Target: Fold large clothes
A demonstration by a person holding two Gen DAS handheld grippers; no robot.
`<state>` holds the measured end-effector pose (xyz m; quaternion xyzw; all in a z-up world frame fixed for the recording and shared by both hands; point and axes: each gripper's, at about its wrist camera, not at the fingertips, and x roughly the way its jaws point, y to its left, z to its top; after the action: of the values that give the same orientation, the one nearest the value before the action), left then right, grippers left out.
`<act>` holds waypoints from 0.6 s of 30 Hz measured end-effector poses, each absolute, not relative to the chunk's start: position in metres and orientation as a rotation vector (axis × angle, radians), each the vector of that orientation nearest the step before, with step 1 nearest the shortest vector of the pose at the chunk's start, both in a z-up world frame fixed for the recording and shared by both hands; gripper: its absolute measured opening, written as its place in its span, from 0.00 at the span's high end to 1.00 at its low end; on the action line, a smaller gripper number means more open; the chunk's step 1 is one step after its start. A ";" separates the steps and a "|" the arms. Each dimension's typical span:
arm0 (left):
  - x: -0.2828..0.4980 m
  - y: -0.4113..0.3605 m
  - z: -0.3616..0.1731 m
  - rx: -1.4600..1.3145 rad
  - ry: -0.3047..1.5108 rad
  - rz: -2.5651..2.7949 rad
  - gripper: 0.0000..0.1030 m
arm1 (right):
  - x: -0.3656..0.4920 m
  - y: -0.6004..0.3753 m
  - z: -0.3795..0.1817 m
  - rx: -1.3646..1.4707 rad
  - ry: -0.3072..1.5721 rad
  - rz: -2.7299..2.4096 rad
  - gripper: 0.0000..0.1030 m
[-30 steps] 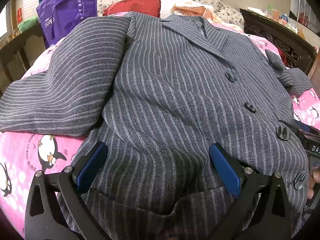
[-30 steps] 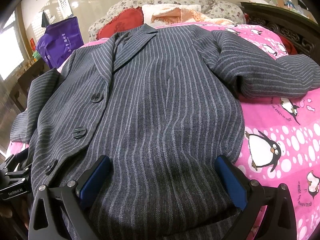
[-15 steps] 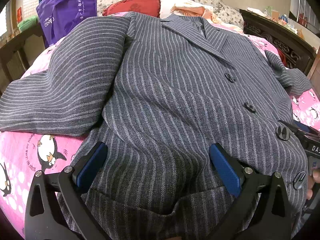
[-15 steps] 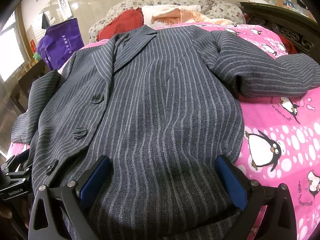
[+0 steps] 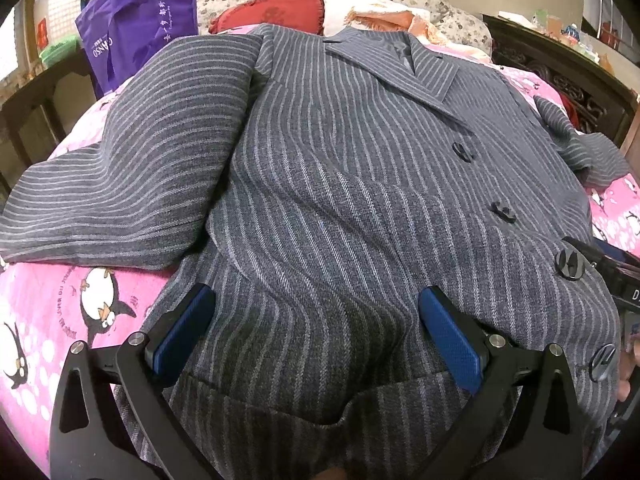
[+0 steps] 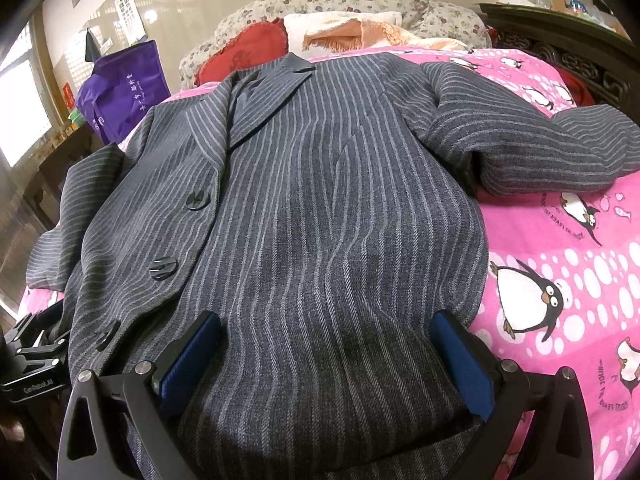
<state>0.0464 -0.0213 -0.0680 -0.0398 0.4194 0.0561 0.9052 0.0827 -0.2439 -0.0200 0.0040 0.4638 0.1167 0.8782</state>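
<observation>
The left tongs [image 5: 314,330] and right tongs [image 6: 326,354] both stand spread wide over the hem of a grey pinstriped jacket [image 6: 320,200], gripping nothing. The jacket lies face up and buttoned on a bed with a pink penguin-print bedspread [image 6: 560,264], sleeves out to either side. A purple bag [image 5: 140,24] stands beyond.

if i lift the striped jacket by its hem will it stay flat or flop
Likely flop: the striped jacket already ripples and bunches between the left gripper fingers. The weave looks thick, so probably heavyish, draping in broad folds. Its sleeve lies loose on the bedspread and would probably trail.
</observation>
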 end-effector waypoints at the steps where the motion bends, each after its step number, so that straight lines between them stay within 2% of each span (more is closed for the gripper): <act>1: 0.047 -0.022 -0.068 -0.079 0.867 0.118 0.00 | 0.083 -0.244 -0.020 0.009 0.968 0.244 0.00; 12: 0.048 -0.017 -0.066 -0.108 0.895 0.075 0.00 | 0.085 -0.240 -0.017 -0.024 1.024 0.242 0.00; 18: 0.026 0.011 -0.056 -0.158 0.921 0.116 0.00 | 0.061 -0.240 0.017 -0.132 1.088 0.166 0.01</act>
<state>0.0261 0.0110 -0.0557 -0.0761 0.4436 0.0559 0.8912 0.0611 -0.2401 0.0169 -0.0628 0.5165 0.0787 0.8503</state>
